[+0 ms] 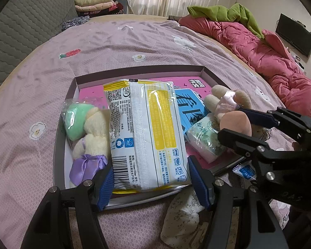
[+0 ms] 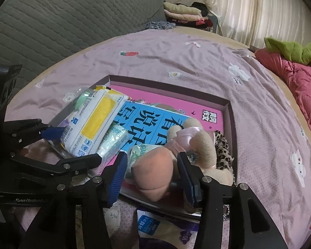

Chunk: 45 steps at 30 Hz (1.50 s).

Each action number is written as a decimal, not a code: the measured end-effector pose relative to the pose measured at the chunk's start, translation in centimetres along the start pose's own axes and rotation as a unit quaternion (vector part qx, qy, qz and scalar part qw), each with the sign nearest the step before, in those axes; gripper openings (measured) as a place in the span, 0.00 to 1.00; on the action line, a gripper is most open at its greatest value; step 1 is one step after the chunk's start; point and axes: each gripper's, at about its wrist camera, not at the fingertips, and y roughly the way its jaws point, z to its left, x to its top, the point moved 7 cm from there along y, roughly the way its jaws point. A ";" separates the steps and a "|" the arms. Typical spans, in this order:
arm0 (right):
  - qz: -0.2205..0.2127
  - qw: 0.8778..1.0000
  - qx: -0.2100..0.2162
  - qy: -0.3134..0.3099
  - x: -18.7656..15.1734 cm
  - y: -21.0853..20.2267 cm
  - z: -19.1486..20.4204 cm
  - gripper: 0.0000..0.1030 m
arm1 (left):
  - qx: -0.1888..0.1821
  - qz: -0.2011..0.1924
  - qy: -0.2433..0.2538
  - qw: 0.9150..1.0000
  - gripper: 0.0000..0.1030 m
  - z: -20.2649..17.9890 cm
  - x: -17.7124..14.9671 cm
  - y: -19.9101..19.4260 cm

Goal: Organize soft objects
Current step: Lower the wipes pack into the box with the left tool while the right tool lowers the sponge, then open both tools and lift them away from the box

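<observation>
Beige plush toy with pink satin bow, peach foot, lying in tray.

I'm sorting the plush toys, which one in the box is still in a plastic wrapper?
The cream plush with the green cap and purple bow, at the box's left end. The pink-footed plush at the right end is unwrapped.

Wipes pack in tray, bagged plush left, doll right, seemingly on tissue packet.
</observation>
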 end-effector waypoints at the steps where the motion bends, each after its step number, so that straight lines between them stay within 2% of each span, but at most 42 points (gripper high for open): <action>1: -0.004 1.000 0.002 0.002 0.1 -0.2 0.0 0.54 | 0.000 0.000 0.000 1.000 0.64 0.0 0.0 0.0; 9: -0.037 0.999 0.000 0.006 1.0 -1.5 -0.2 0.58 | -0.008 0.003 -0.005 1.000 0.64 -0.1 -0.1 0.0; 19: -0.052 0.998 -0.008 0.018 1.4 -2.3 -0.9 0.60 | -0.027 0.003 -0.013 1.000 0.64 -0.2 -0.3 -0.2; 26: -0.055 0.998 -0.010 0.033 1.4 -2.4 -1.6 0.60 | -0.029 -0.001 -0.014 0.999 0.65 -0.3 -0.2 -0.2; 32: -0.057 0.997 -0.016 0.041 1.4 -2.4 -1.9 0.65 | -0.050 -0.015 -0.029 0.998 0.65 -0.1 0.3 -0.8; 45: -0.062 0.996 -0.032 0.047 1.4 -2.7 -2.6 0.66 | -0.044 -0.038 -0.042 0.997 0.66 0.6 1.1 -2.1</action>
